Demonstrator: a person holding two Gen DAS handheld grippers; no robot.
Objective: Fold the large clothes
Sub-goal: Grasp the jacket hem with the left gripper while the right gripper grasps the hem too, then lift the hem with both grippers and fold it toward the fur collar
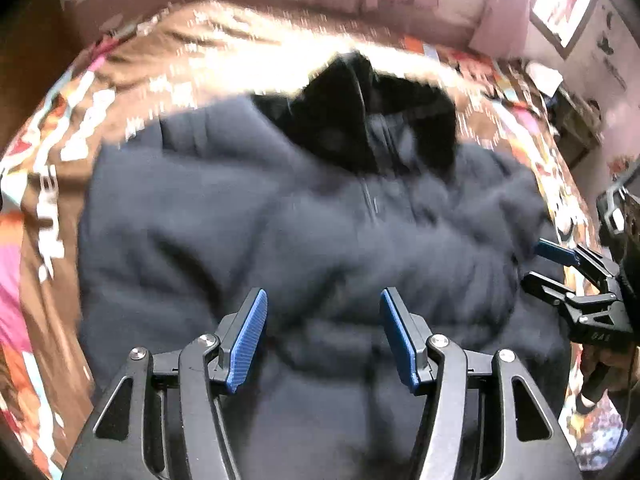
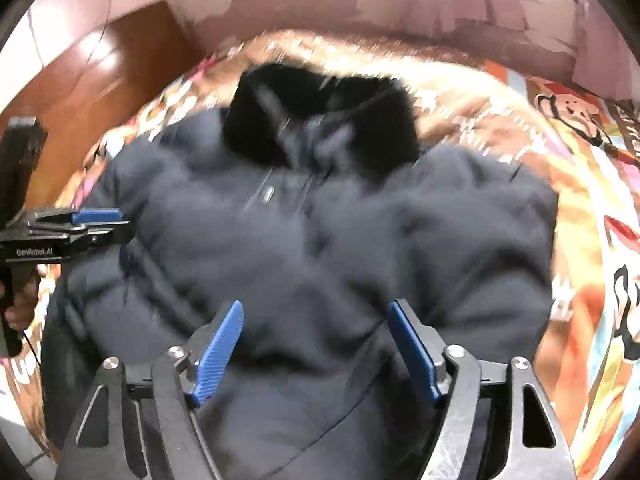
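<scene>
My left tongs (image 1: pixel 323 338) & right tongs (image 2: pixel 316 350): black linkage arms, silver screws, ribbed blue pads (image 1: pixel 246 340); "GenRobot.AI" lettering at left edge, right cam.

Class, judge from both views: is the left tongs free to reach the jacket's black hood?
Probably yes. The left tongs hang open over the jacket, and nothing lies between them and the hood at the far end. The right tongs are off to the side.

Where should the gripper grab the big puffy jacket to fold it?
Probably its outer side edges: the navy jacket lies flat, front up, hood away. The left gripper comes from its left side and the right gripper from its right.
</scene>
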